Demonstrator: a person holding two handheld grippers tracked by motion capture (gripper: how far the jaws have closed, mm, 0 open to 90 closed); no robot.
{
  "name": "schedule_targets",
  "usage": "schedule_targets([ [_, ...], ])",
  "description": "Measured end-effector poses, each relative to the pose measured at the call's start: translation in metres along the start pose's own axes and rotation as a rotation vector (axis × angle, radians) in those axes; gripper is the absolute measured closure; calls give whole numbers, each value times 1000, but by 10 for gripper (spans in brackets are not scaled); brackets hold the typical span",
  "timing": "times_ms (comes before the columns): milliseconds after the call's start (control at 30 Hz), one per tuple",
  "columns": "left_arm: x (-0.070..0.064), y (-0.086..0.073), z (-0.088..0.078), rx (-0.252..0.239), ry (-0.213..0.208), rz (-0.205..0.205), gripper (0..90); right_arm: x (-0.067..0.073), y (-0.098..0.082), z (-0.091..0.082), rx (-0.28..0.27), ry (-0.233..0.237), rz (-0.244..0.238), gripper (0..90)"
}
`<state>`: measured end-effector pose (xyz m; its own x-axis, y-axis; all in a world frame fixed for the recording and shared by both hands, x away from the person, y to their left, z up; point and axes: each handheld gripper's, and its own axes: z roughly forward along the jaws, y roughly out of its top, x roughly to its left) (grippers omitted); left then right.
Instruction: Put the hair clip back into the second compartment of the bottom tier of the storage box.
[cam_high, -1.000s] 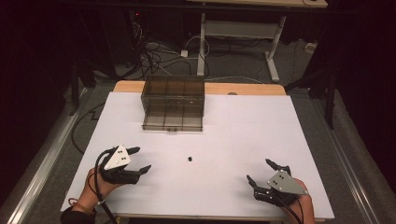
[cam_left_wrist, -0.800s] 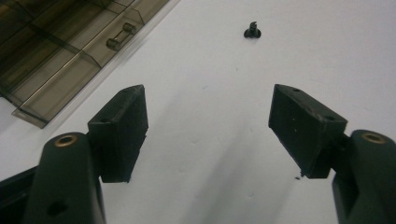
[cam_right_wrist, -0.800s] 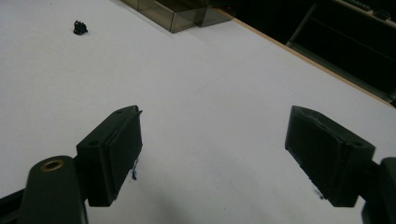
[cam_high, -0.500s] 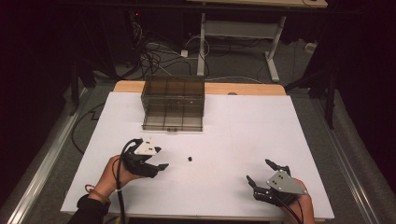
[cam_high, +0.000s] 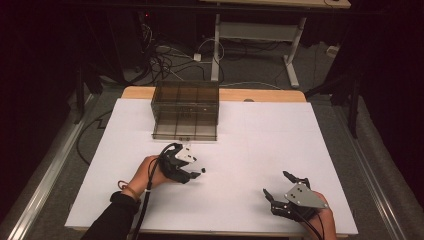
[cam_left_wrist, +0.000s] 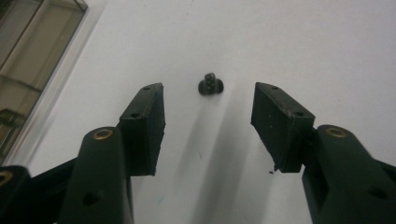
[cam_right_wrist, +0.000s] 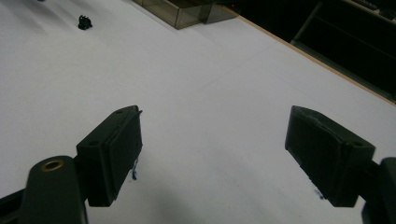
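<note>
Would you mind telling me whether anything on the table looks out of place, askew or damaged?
Nothing looks damaged or spilled. The one loose item is a small black part lying alone on the white tabletop, outside the smoky compartment box. The left gripper is open just short of it, not touching.

The room around the white table (cam_high: 260, 150) sits in near darkness, while light from overhead keeps the tabletop evenly bright without glare. In the left gripper view a small black part (cam_left_wrist: 210, 84) throws a soft smeared shadow toward the camera, and the near jaws look slightly blurred. The high view is grainy and soft.
</note>
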<state>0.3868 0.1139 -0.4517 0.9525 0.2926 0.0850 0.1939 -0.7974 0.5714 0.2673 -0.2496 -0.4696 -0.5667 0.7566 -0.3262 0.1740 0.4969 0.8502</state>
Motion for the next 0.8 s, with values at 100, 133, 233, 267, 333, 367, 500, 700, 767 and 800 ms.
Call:
schedule_targets([
  [100,3,5,8,0,-15,-9,431,0,0,0,2,0,2,188],
  [133,4,7,12,-2,-24,-15,449,0,0,1,4,0,3,188],
  [233,7,9,19,1,-33,-31,486,0,-1,2,5,3,1,188],
  [267,7,10,21,5,-41,-35,488,0,-1,2,6,4,1,188],
  [333,8,11,25,16,-47,-47,525,1,-1,2,8,6,-6,188],
  [367,10,10,26,8,-65,-54,540,1,-1,2,8,6,-5,188],
  [500,12,9,27,-3,-88,-73,594,1,-1,2,5,5,-5,188],
  [700,12,8,27,-10,-91,-78,661,2,0,2,5,9,-8,188],
  [767,12,8,27,-12,-87,-83,706,2,-1,2,6,10,-9,188],
  [800,12,8,27,-12,-87,-80,706,2,-1,2,7,10,-7,188],
])
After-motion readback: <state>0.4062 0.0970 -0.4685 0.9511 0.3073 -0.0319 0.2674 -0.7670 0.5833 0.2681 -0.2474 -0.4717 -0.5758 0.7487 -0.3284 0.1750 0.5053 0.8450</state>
